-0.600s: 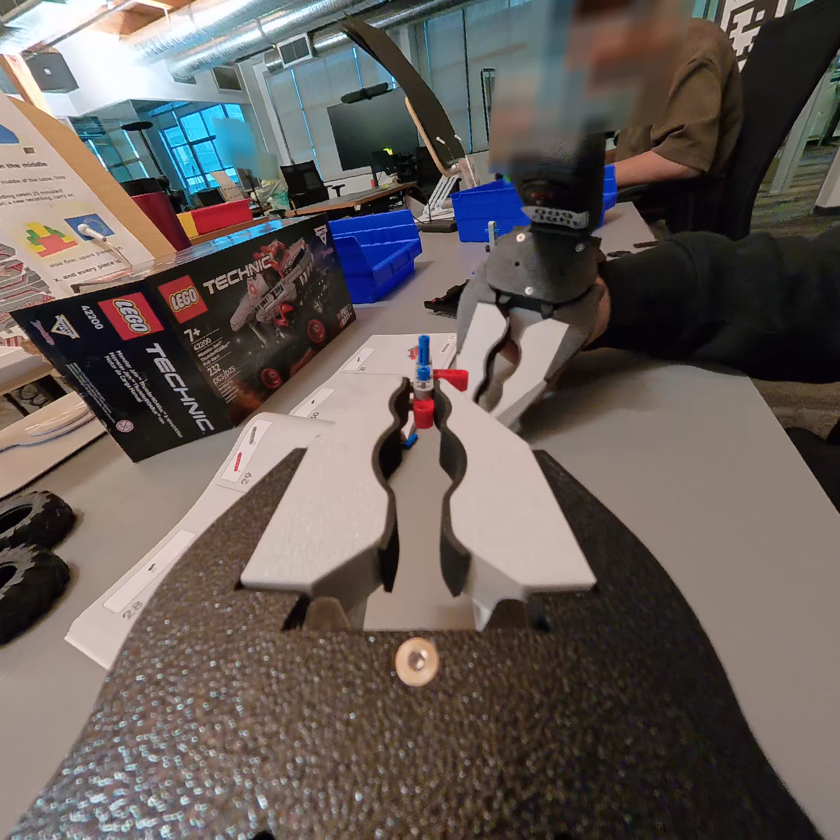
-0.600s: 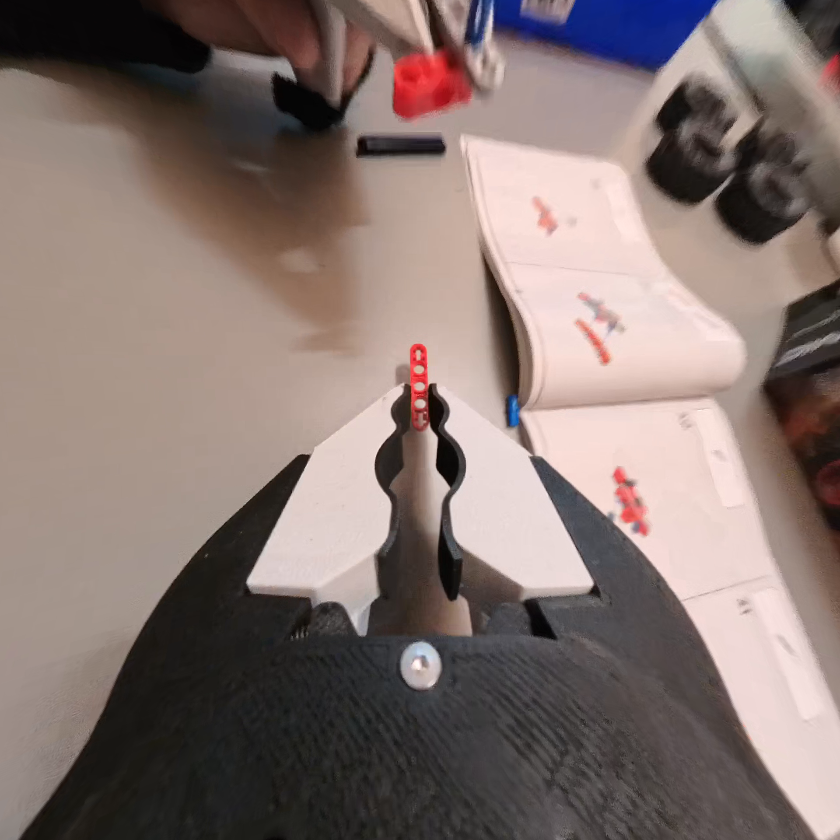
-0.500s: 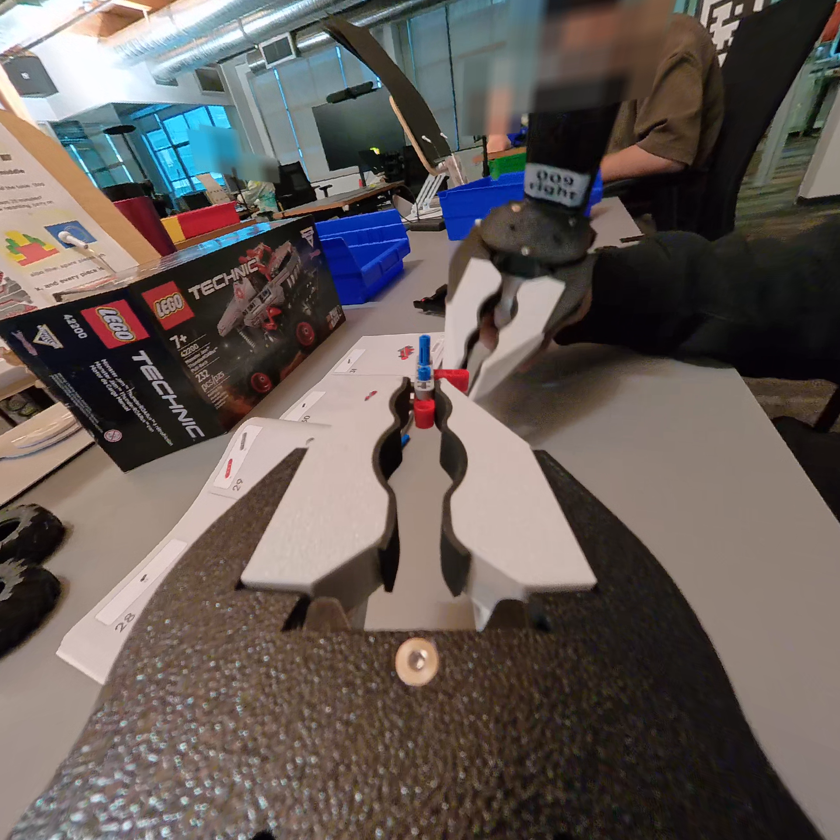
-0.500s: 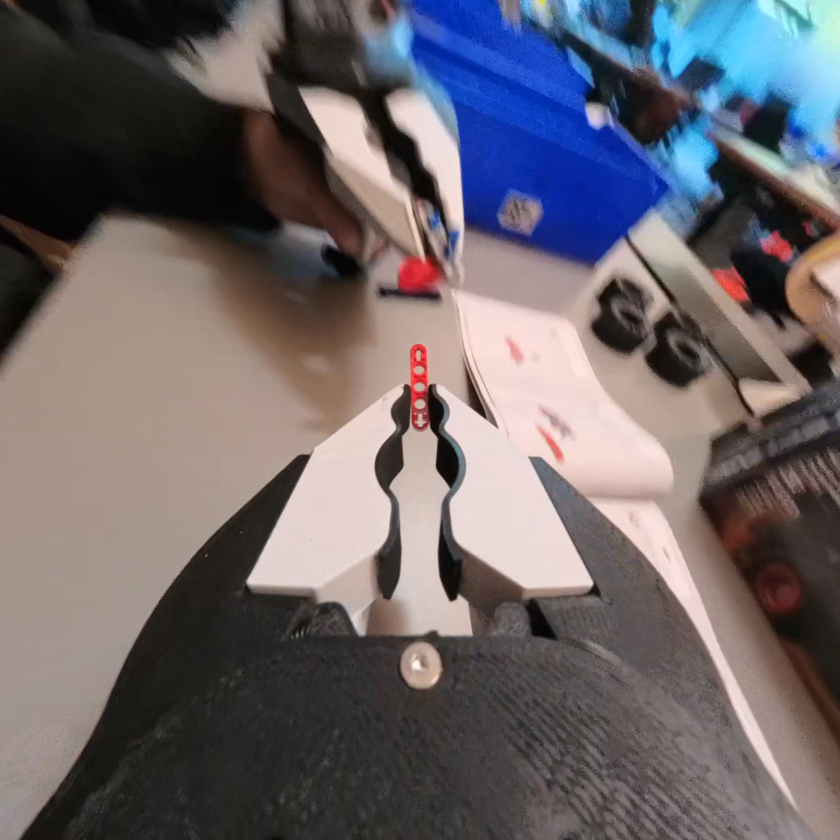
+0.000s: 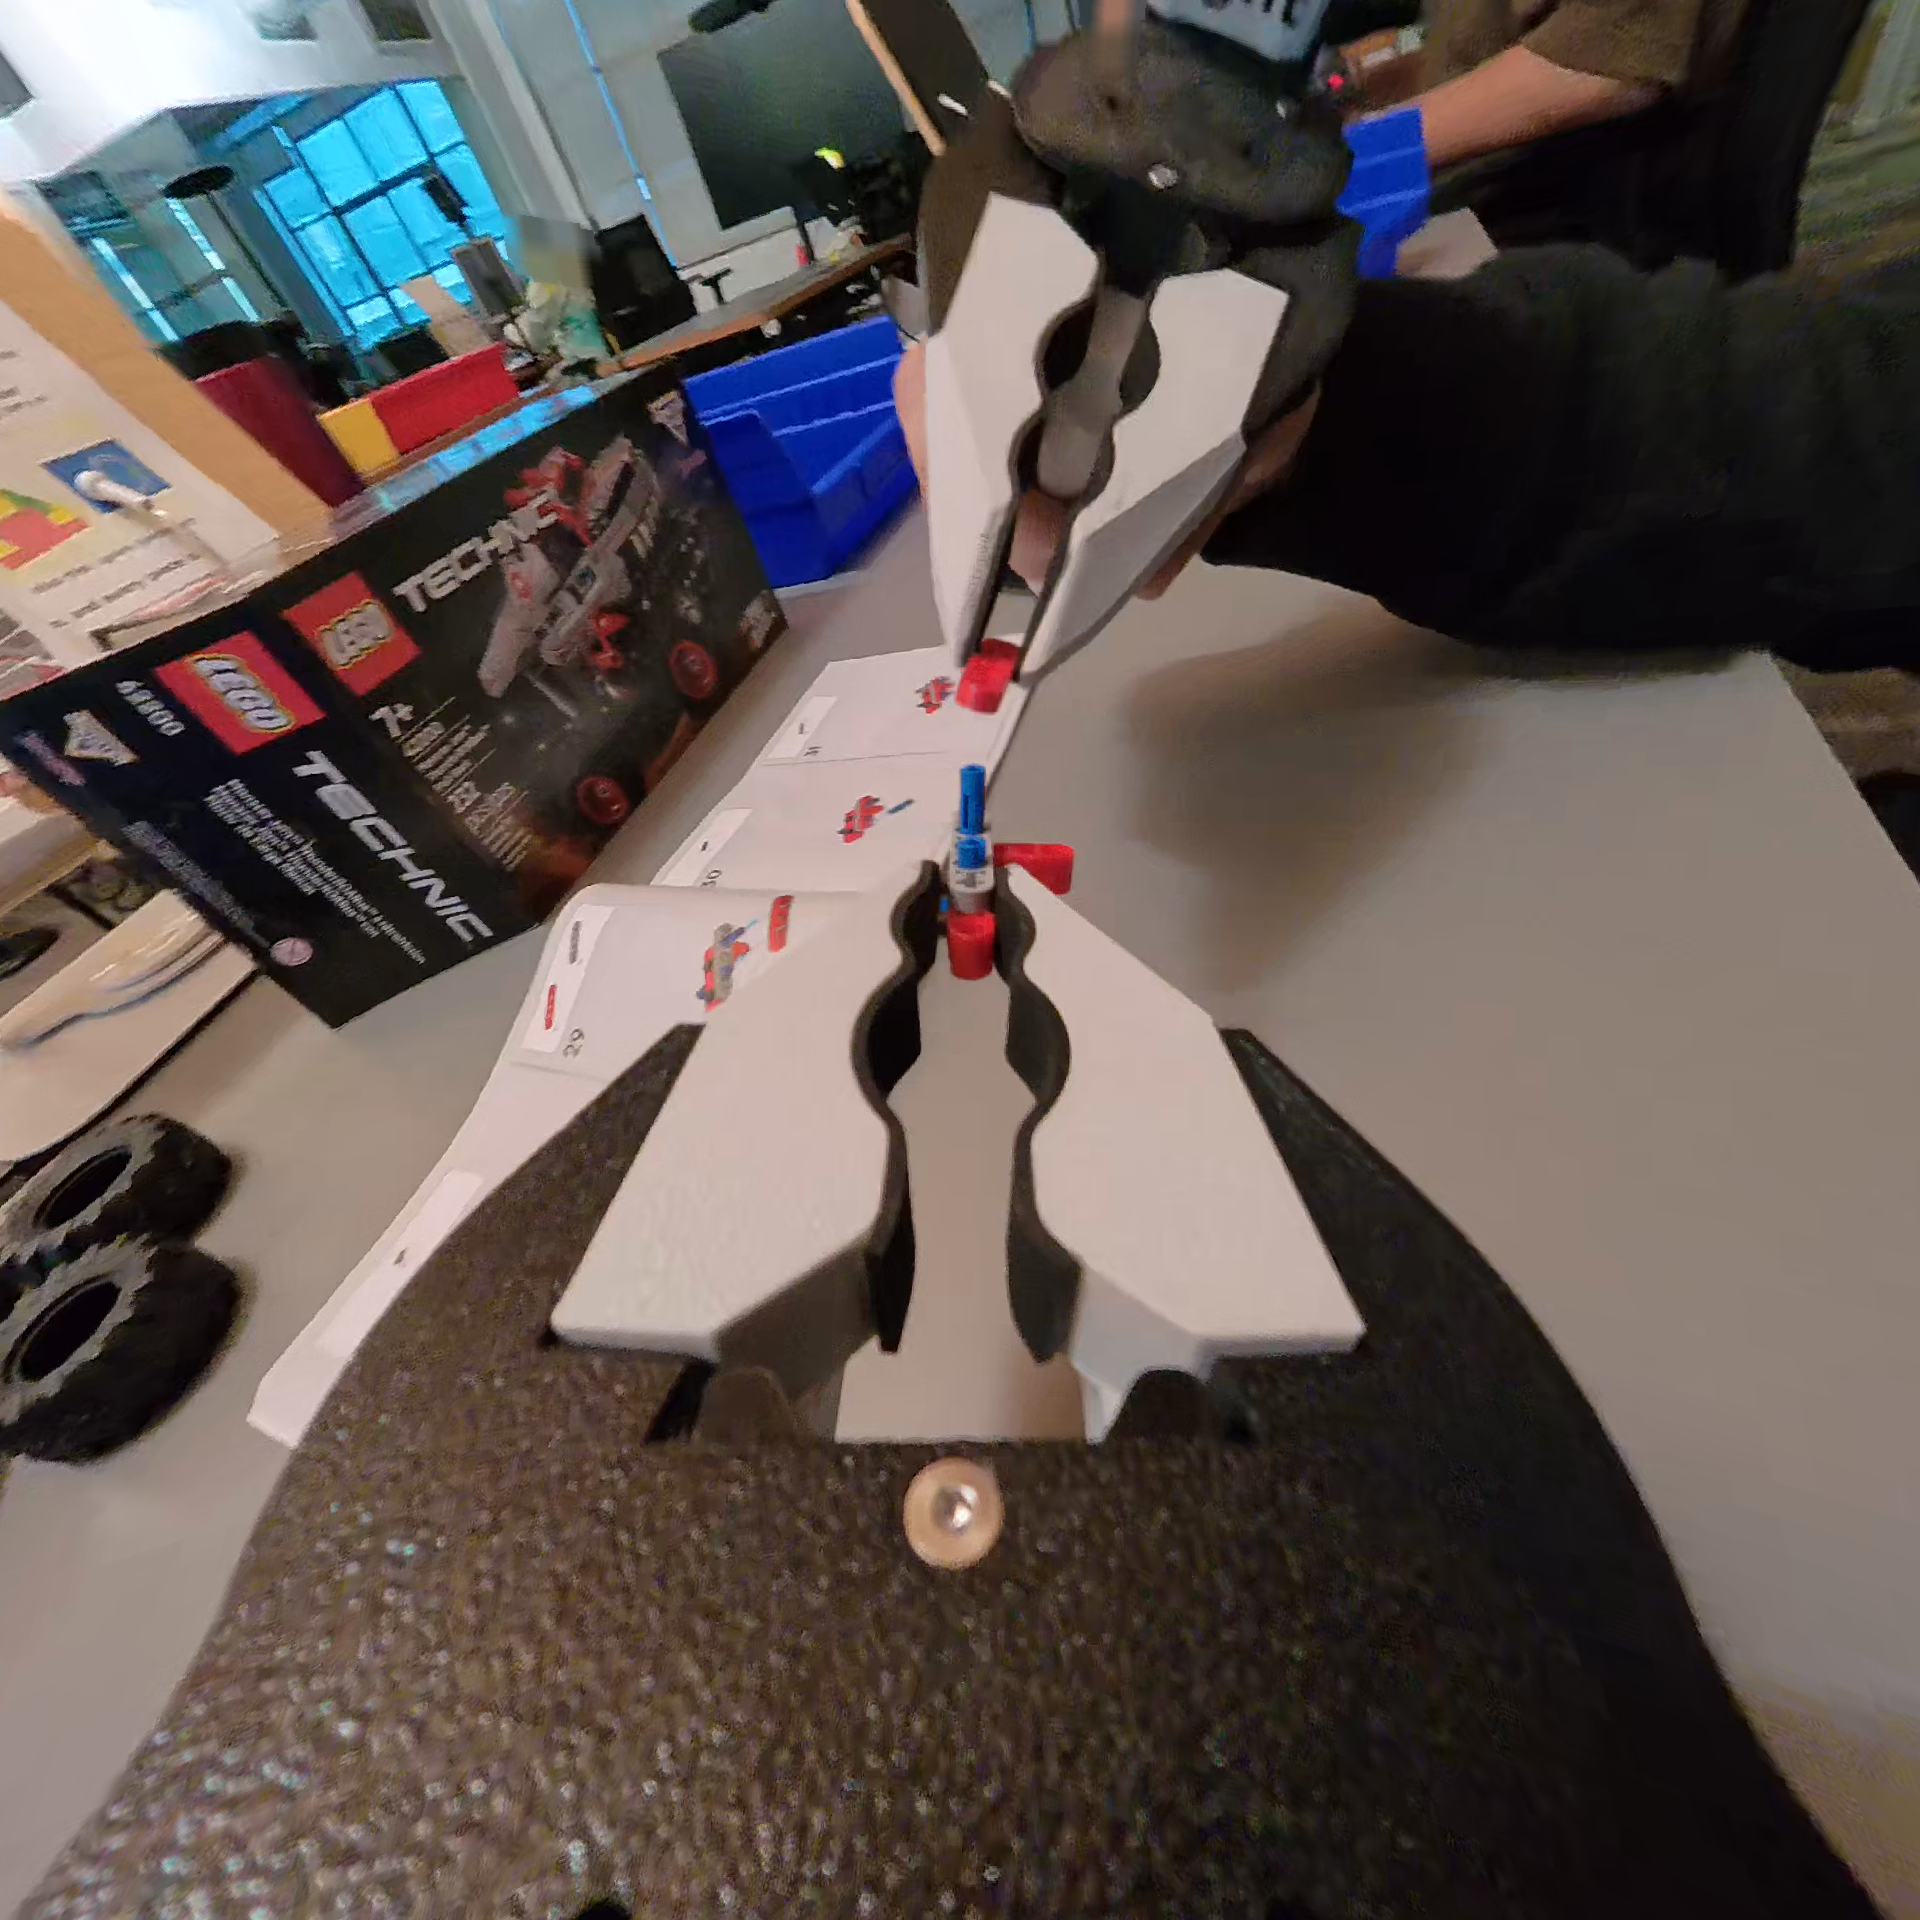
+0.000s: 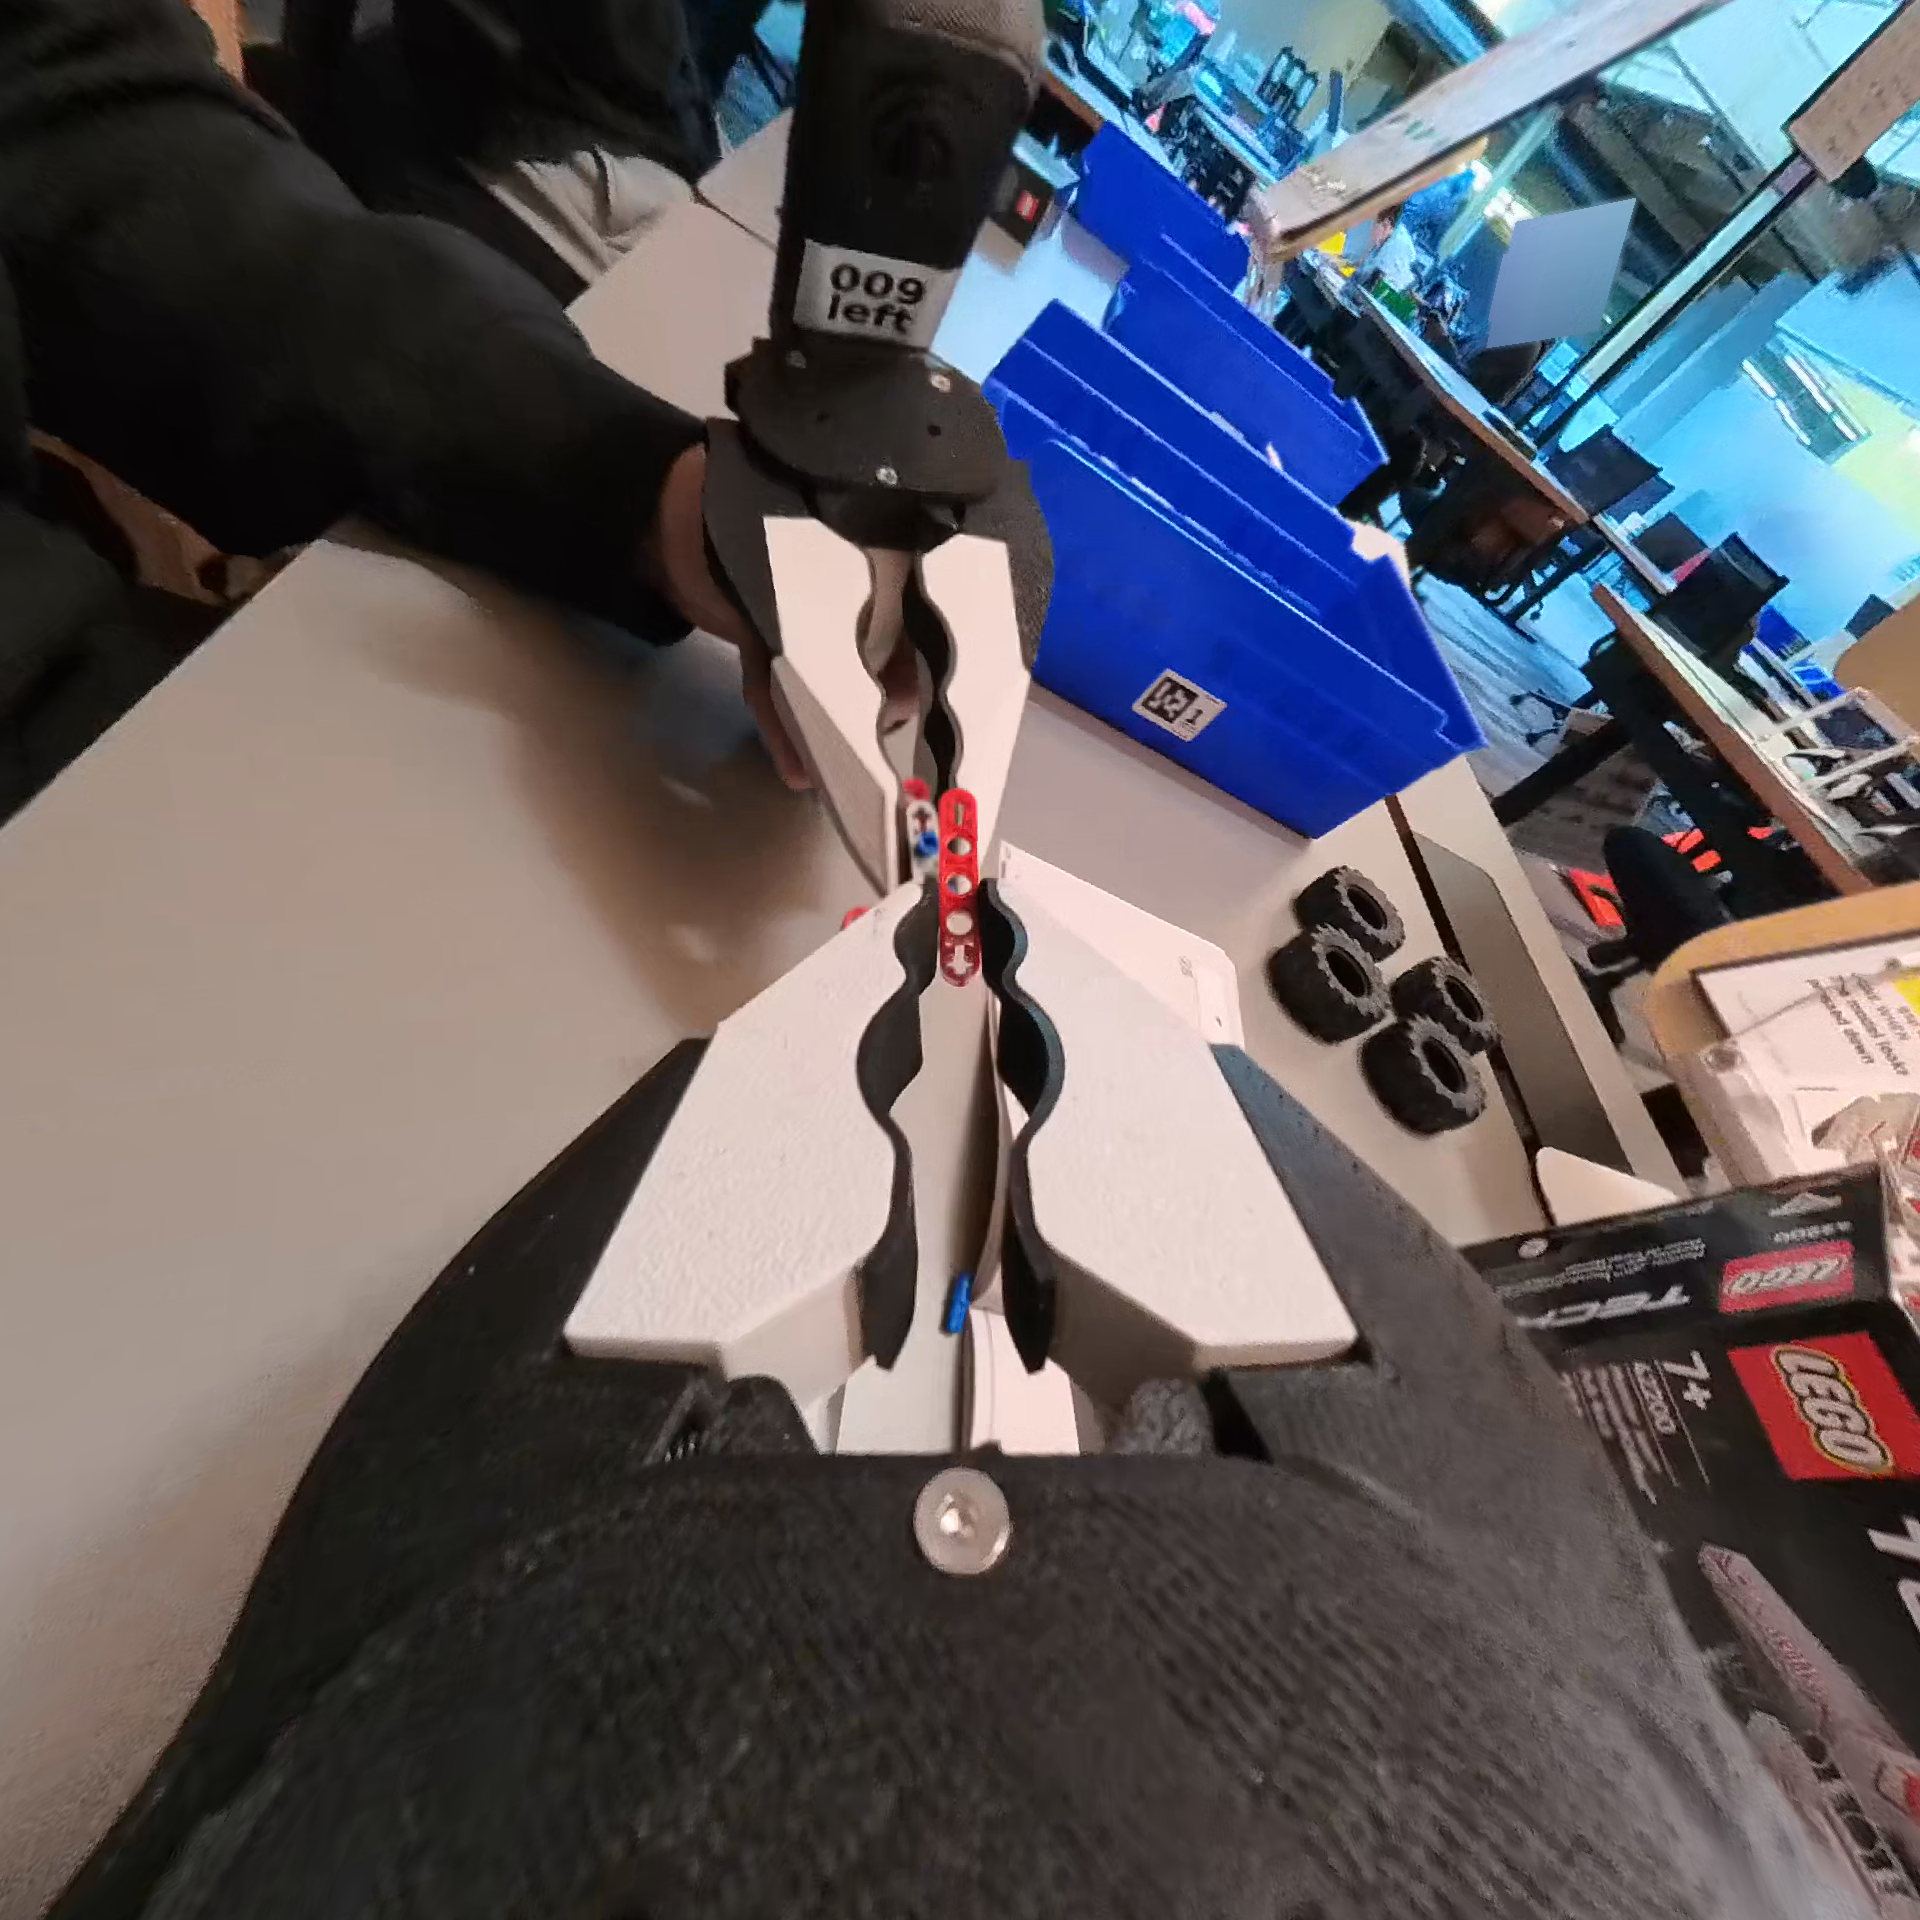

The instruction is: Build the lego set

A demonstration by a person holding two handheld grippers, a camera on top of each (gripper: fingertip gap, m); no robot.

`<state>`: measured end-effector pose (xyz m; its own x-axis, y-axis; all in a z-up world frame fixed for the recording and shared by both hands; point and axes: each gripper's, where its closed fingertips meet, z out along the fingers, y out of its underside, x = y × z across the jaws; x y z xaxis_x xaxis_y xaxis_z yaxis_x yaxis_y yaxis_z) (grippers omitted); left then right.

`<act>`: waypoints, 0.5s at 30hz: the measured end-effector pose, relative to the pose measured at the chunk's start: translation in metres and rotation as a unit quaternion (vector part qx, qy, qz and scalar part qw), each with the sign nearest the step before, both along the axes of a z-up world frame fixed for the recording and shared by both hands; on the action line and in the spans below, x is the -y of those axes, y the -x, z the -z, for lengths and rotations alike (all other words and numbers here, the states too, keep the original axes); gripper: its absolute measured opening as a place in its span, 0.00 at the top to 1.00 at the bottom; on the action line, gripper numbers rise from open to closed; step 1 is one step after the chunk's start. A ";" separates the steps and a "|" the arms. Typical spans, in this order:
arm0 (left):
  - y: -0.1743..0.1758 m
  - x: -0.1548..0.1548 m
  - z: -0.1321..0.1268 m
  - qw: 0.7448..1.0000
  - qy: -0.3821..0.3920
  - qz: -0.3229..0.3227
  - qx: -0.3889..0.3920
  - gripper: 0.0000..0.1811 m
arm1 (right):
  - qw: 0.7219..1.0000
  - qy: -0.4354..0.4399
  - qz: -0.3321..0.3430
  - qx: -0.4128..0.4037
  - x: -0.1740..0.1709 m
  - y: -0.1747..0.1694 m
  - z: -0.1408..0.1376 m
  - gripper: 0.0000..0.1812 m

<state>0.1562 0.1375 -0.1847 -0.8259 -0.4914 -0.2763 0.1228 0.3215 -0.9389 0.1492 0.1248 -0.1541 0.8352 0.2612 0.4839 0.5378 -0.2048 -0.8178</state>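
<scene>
A: Pinched at the tip of the left tongs (image 5: 966,883), set narrow: a small assembly (image 5: 974,940) of red, grey and blue parts, blue end uppermost, held above the grey table (image 5: 1455,935).

B: And in the right tongs (image 6: 958,914), nearly closed: a thin red beam (image 6: 957,852) with a row of holes, gripped by its lower end, standing upright.

A: From the left wrist view, only a foreshortened red stub at the far tongs' tip, over the open instruction booklet (image 5: 831,821).

B: Holes plain only from the right wrist view. There too, the assembly half hidden behind the beam, just beside it. Touching or apart, cannot tell.

A: Lower down, in the gap between the right fingers, a loose blue pin (image 6: 955,1302) by the booklet's edge. Hidden from the left wrist view.

B: Further out: the black set box (image 5: 416,707) beside the booklet, and black tyres (image 6: 1382,997) near it. Four countable in the right wrist view, fewer in the left.

A: Blue bins (image 6: 1247,582) behind, on the table's far part.
</scene>
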 end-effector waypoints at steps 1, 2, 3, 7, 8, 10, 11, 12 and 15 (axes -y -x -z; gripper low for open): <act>0.002 0.003 0.002 1.000 -0.008 0.007 0.004 0.96 | 1.000 0.003 -0.003 0.001 -0.001 0.004 0.000 0.97; 0.004 0.005 0.003 1.000 -0.014 0.015 0.008 0.96 | 1.000 0.009 -0.004 0.002 -0.001 0.007 0.002 0.97; 0.005 0.007 0.004 1.000 -0.019 0.021 0.012 0.96 | 1.000 0.010 -0.004 0.006 0.000 0.008 0.003 0.97; 0.009 0.011 0.005 0.999 -0.021 0.036 0.021 0.96 | 0.999 0.023 -0.022 -0.003 0.003 0.012 0.007 0.97; 0.009 0.011 0.005 0.999 -0.022 0.038 0.021 0.96 | 0.999 0.023 -0.022 -0.006 0.003 0.012 0.007 0.97; 0.010 0.012 0.006 0.999 -0.024 0.041 0.024 0.96 | 0.999 0.027 -0.026 -0.012 0.003 0.012 0.009 0.97; 0.010 0.012 0.006 0.998 -0.026 0.041 0.026 0.96 | 0.999 0.026 -0.030 -0.015 0.004 0.014 0.009 0.97; 0.010 0.013 0.007 0.998 -0.028 0.043 0.027 0.96 | 0.999 0.022 -0.033 -0.018 0.004 0.015 0.009 0.97; 0.011 0.015 0.007 0.998 -0.030 0.047 0.033 0.96 | 0.999 0.018 -0.038 -0.027 0.002 0.017 0.009 0.97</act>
